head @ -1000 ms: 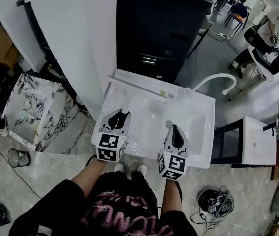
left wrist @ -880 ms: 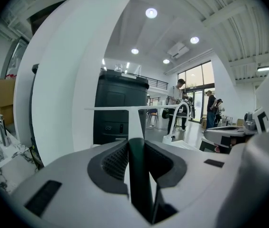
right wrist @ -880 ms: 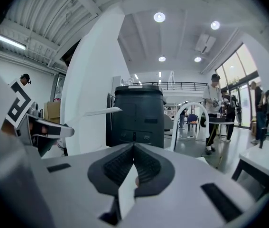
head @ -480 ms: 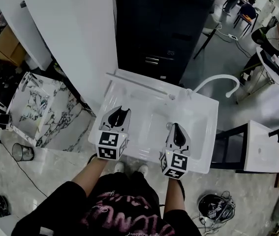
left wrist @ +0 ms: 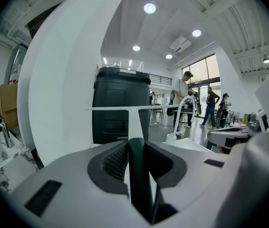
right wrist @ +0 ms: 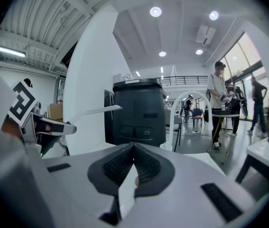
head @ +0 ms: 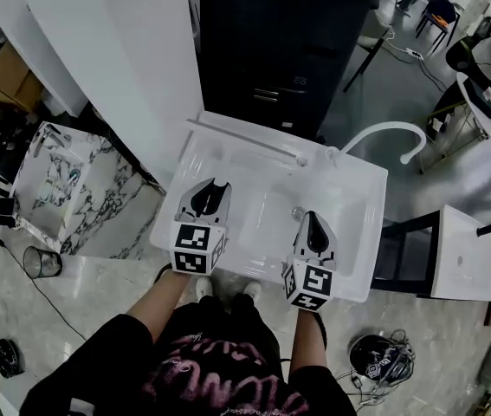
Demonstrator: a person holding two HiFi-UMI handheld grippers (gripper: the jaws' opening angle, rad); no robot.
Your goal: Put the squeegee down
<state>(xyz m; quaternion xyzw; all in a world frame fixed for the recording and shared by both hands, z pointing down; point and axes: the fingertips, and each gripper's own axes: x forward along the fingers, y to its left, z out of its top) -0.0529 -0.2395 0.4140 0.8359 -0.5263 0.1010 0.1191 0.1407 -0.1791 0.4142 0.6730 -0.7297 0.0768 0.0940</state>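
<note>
Left gripper [head: 203, 198] clamped on dark handle of squeegee [left wrist: 135, 120]; white T-blade points ahead, roughly level over far edge of sink [head: 362, 258], apparently not yet resting on anything. Right gripper [head: 314, 228] pinched closed, empty, just beside left over basin; probably clear of blade on purpose. Judgement: lowering and release remain; 1 hand suffices.
</note>
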